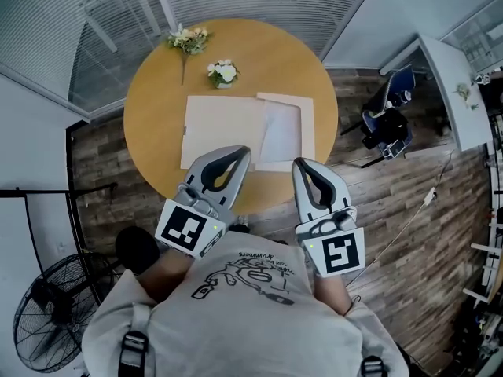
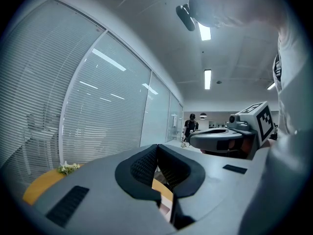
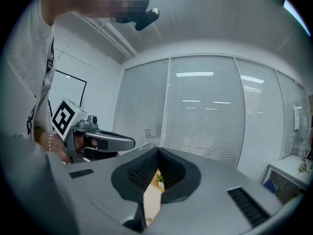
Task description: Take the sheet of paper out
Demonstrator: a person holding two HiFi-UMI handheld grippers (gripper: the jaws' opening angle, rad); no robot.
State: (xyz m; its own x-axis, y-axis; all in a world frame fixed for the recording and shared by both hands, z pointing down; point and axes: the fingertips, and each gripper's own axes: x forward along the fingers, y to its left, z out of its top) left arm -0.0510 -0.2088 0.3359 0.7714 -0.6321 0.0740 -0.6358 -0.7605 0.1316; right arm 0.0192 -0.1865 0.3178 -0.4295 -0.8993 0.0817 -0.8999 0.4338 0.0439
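Wood-plank flooring surrounds a round yellow worktop (image 1: 153, 93) in the upper centre of the head view. At its near edge, the left gripper (image 1: 238, 155) and the right gripper (image 1: 302, 166) are both clenched shut, holding nothing. A beige folder (image 1: 222, 128) lies mid-worktop, with the white sheet of paper (image 1: 281, 130) on its right half. Small flowers (image 1: 223, 72) sit beyond.
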